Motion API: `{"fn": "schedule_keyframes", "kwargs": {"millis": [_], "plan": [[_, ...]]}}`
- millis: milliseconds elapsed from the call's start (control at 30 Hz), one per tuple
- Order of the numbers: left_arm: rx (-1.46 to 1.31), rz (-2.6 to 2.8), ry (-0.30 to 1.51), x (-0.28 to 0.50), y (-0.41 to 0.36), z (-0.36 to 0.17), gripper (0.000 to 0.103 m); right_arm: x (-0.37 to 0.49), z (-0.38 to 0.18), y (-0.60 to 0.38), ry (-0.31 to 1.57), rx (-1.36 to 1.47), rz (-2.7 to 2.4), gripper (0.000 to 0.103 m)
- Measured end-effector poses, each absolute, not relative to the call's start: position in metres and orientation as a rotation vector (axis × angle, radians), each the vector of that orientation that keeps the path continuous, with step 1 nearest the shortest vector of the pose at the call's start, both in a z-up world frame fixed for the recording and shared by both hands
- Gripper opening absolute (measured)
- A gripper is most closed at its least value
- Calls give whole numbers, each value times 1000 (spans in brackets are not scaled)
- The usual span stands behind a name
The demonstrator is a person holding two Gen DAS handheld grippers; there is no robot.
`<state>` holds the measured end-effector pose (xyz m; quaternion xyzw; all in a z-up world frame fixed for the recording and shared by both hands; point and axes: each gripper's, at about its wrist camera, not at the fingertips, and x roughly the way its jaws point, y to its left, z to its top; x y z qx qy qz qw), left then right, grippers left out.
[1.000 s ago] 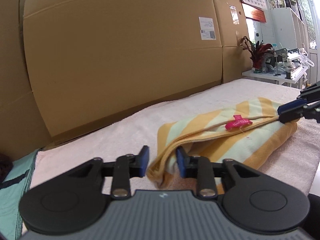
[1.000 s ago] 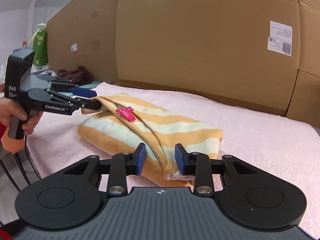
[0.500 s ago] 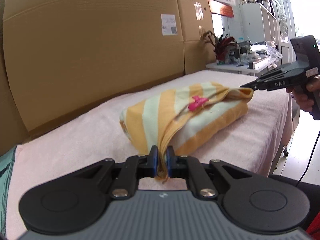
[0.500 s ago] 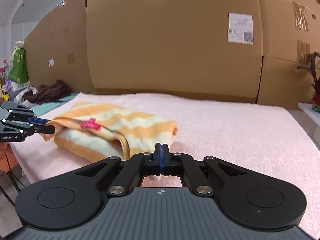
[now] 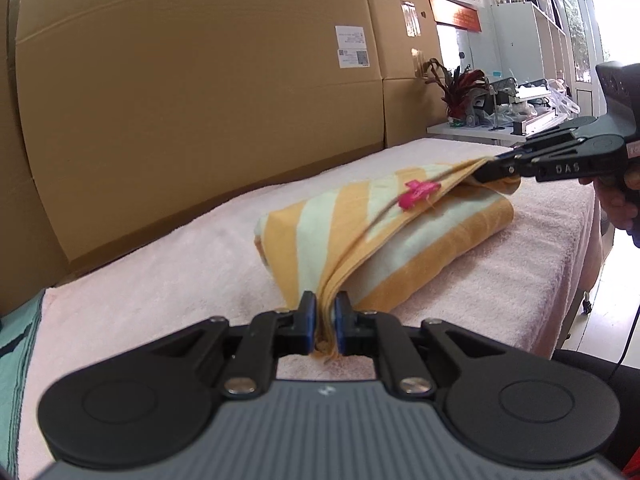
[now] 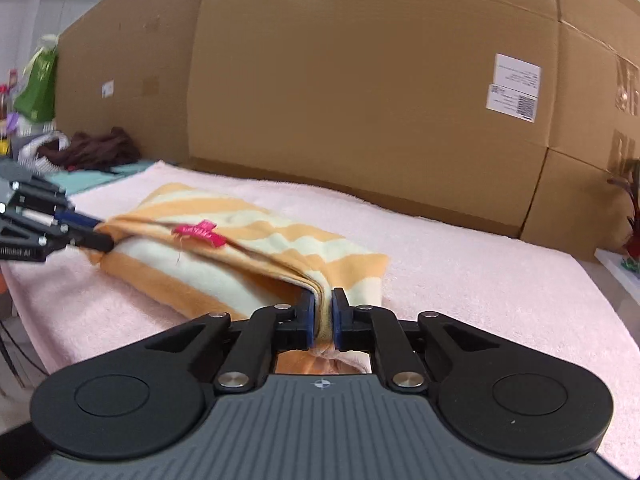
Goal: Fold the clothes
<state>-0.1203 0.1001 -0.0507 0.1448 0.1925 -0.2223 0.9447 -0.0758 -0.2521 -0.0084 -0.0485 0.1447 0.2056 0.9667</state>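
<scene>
A wall of big brown cardboard boxes (image 5: 192, 128) stands behind everything. In front of it is a long table covered with a soft pink towel (image 6: 460, 280).

On the pink towel lies a folded piece of clothing with orange and pale cream stripes (image 5: 400, 248). It sits in the middle of the table, and its top layer is lifted a little at both ends, pulled tight between the two grippers. The thick folded part underneath rests flat on the towel. A small bright pink tag (image 5: 418, 193) sticks up from the lifted edge.

The left gripper (image 5: 325, 320) is black with blue pads. Its jaws are pinched on one end of the striped clothing, with the cloth edges squeezed between the pads.

The right gripper (image 6: 322, 320) looks the same. The pads press on the other end of the striped clothing, though its jaws are opening just a little. From the left camera you can see it far off on the right, held by a person's hand (image 5: 622, 204).

A heap of dark brown clothes (image 6: 96, 152) lies at the far left end, well apart from the striped one. A plant with red leaves (image 5: 460, 92) stands on a white table (image 5: 456, 130) at the other end.
</scene>
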Motion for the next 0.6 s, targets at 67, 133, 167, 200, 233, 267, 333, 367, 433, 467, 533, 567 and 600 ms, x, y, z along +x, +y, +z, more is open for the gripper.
{"fn": "schedule_keyframes", "kwargs": {"millis": [67, 133, 167, 200, 233, 267, 333, 367, 433, 467, 533, 567, 600], "plan": [[306, -464, 398, -121, 100, -52, 8, -83, -4, -262, 282, -138, 456, 7], [322, -466, 408, -119, 100, -55, 8, -90, -6, -260, 307, -255, 518, 8], [323, -467, 413, -117, 100, -56, 8, -93, -10, -256, 312, -314, 514, 9], [322, -470, 419, -116, 100, -56, 8, -95, -15, -252, 314, -373, 500, 10], [321, -475, 425, -116, 101, -55, 9, -98, -20, -248, 315, -432, 487, 10], [335, -480, 432, -117, 102, -54, 11, -100, -20, -249, 313, -448, 486, 12], [383, -492, 450, -120, 102, -52, 20, -103, -7, -259, 339, -398, 519, 16], [385, -500, 449, -123, 104, -47, 20, -104, 2, -268, 349, -357, 547, 21], [367, -518, 435, -128, 109, -35, 21, -108, 22, -289, 317, -229, 634, 27], [358, -527, 428, -131, 112, -29, 22, -110, 31, -295, 283, -153, 659, 37], [319, -538, 394, -133, 115, -14, 29, -106, 41, -302, 236, -11, 667, 42], [279, -536, 357, -130, 115, -4, 30, -99, 42, -302, 231, 47, 645, 41], [253, -524, 336, -124, 112, 1, 31, -92, 44, -303, 227, 105, 622, 37]]}}
